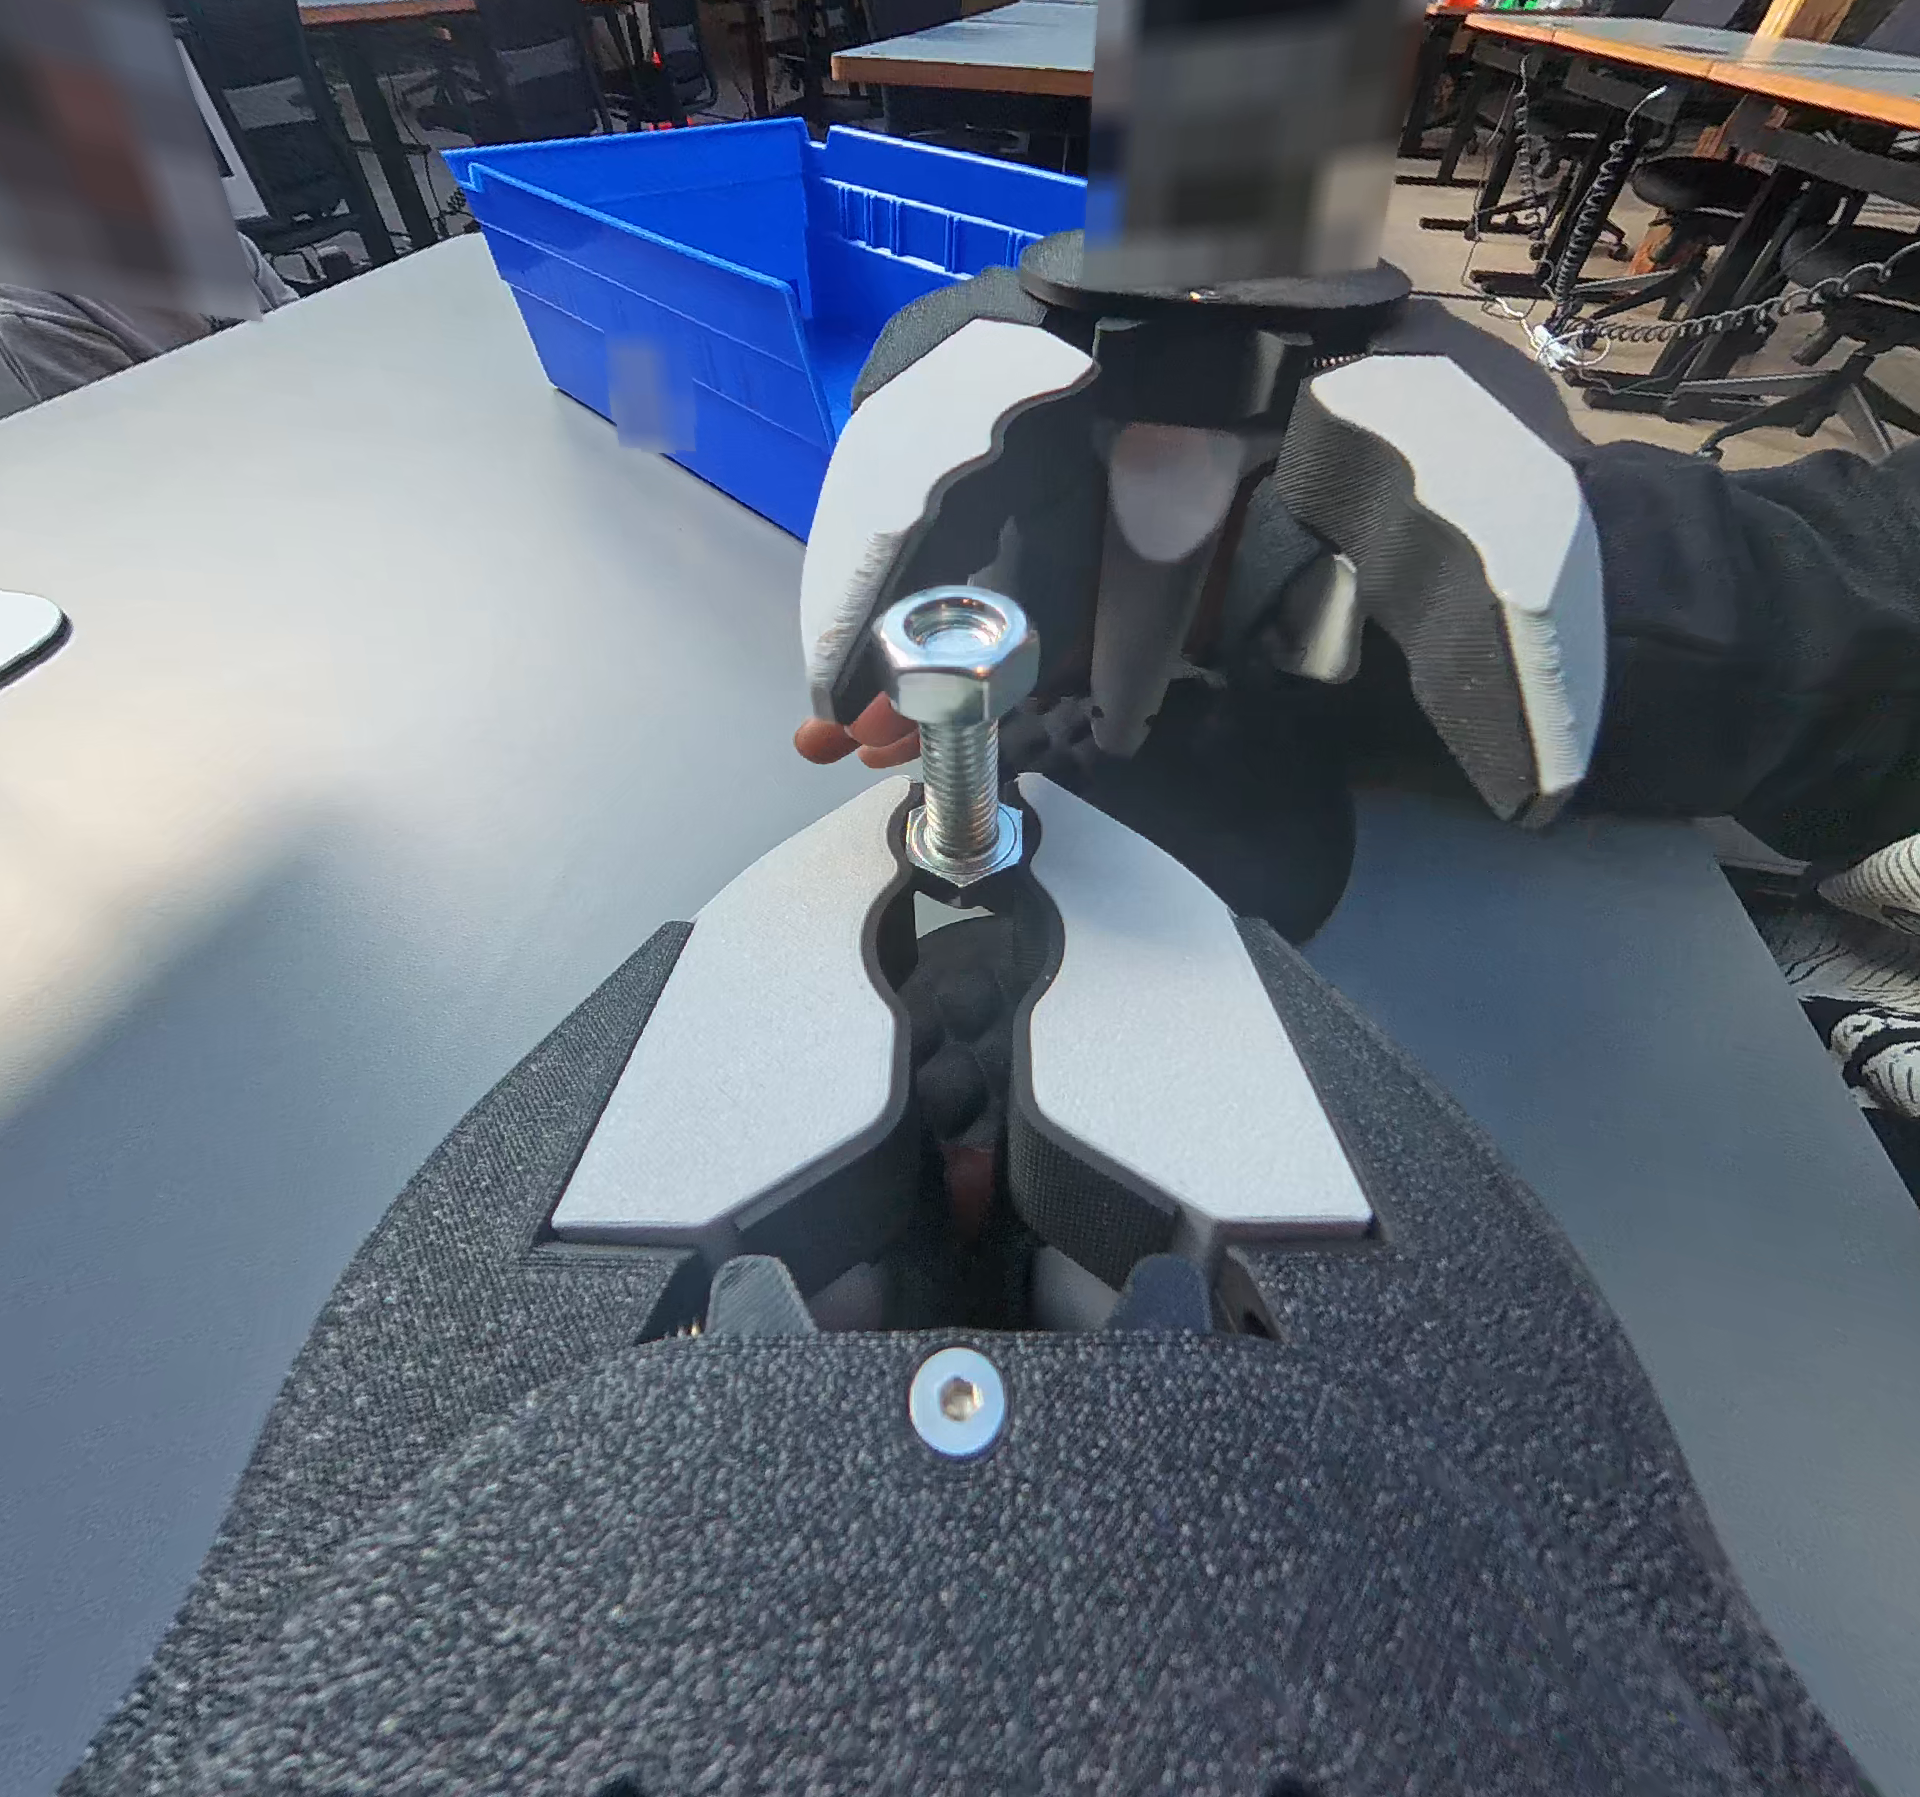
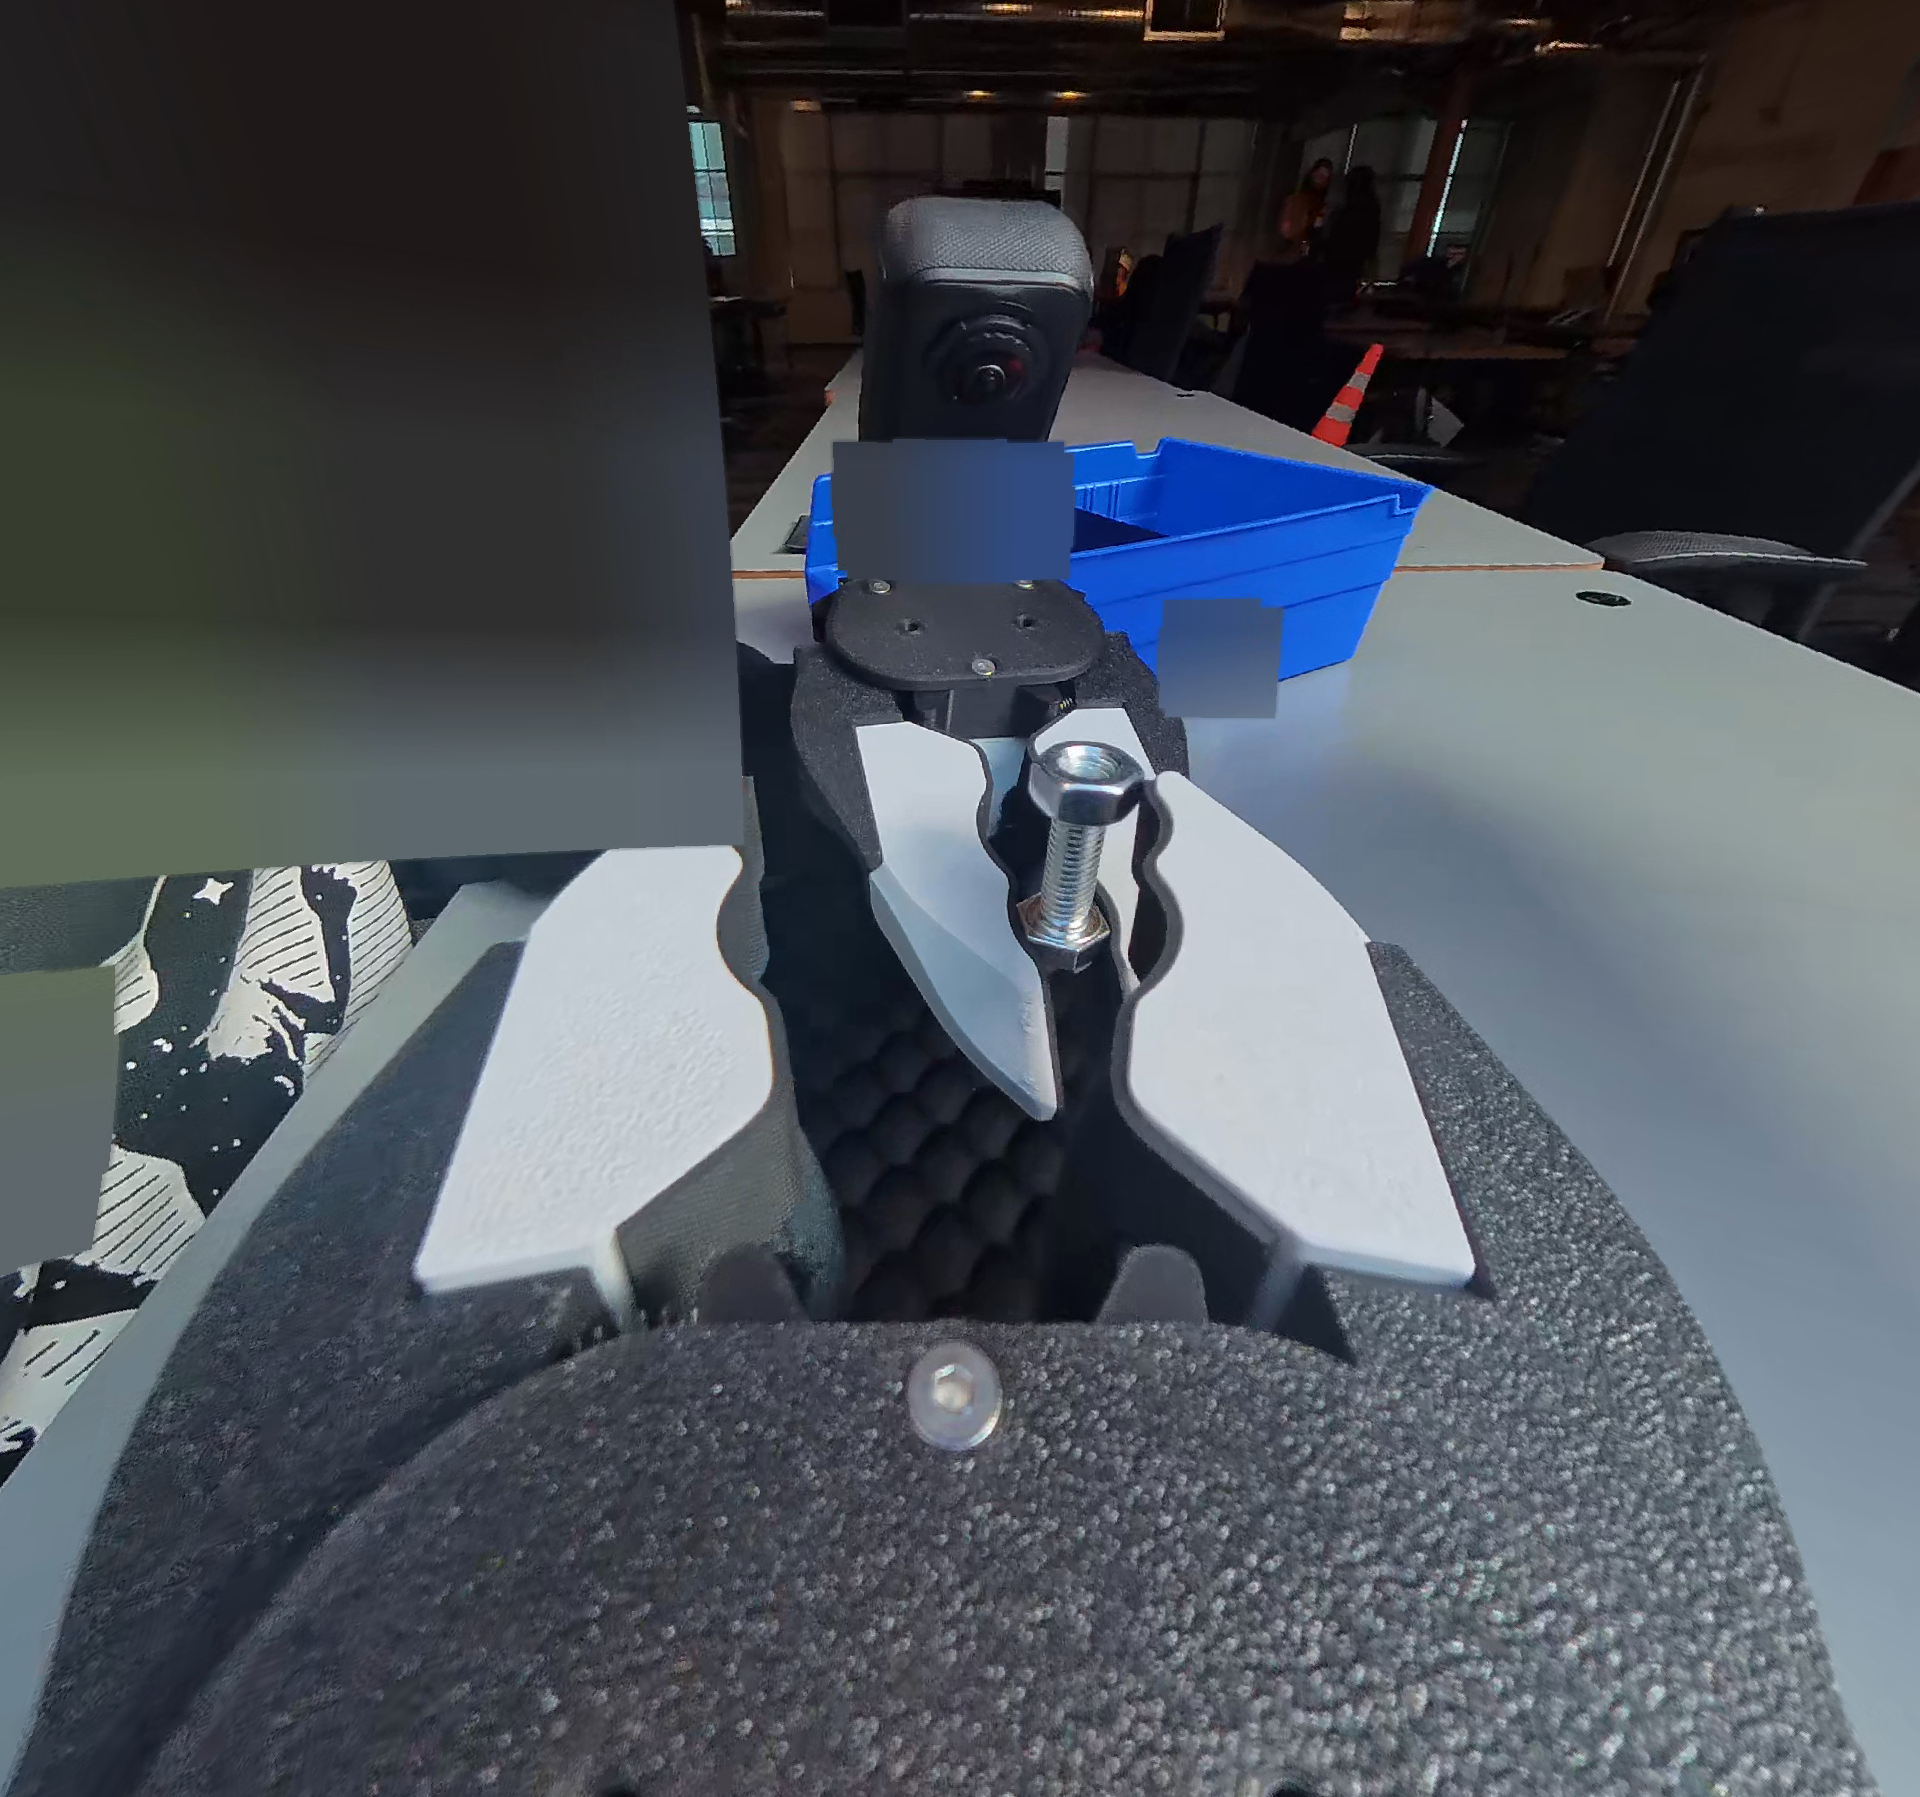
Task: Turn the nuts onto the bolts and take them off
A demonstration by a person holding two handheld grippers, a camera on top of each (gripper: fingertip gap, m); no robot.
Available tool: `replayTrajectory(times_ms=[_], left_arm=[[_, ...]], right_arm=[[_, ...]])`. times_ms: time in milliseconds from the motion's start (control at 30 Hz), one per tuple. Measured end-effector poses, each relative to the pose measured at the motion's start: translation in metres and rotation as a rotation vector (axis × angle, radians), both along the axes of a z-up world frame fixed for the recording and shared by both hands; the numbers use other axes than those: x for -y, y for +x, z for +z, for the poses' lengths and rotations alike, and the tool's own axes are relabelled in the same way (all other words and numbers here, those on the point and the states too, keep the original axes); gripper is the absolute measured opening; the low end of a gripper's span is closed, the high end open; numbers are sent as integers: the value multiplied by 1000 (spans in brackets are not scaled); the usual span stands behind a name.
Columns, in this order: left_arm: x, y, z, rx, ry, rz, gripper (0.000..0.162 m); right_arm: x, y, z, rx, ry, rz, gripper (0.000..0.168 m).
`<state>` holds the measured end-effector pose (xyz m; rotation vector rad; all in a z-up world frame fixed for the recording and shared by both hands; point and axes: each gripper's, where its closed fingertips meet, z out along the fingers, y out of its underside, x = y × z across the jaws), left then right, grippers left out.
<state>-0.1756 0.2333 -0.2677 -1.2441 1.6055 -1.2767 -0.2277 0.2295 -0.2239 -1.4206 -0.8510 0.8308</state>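
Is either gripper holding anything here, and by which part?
The left gripper is shut on the bolt, gripping its hex head at the bottom. The right gripper is open, holding nothing.

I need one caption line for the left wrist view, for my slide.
Left gripper clamps the bolt at its lower end, nut at top, open right gripper opposite.

left gripper: black textured body, pale grey curved fingers, silver screw | right gripper: same | black sleeve
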Motion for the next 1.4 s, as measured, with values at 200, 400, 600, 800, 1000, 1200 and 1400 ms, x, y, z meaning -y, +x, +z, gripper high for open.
replayTrajectory(times_ms=[200,400,600,800,1000,1200,1400], left_arm=[[0,0,1,6,-3,2,14],[-1,0,1,4,-5,3,13],[0,0,0,1,0,-1,14],[2,0,-2,-11,19,-9,14],[3,1,-5,-24,32,-12,14],[2,1,-3,-18,22,-6,14],[1,0,-2,-11,16,-4,14]], right_arm=[[0,16,2,19,9,-36,27],[-2,24,11,-10,67,-81,7],[-12,21,21,-151,93,-119,61],[-14,-6,6,-113,22,-56,102],[-6,-22,-1,-54,33,6,100],[-5,-14,-1,-39,11,-2,76],[-7,2,-1,-11,-4,-41,52]])
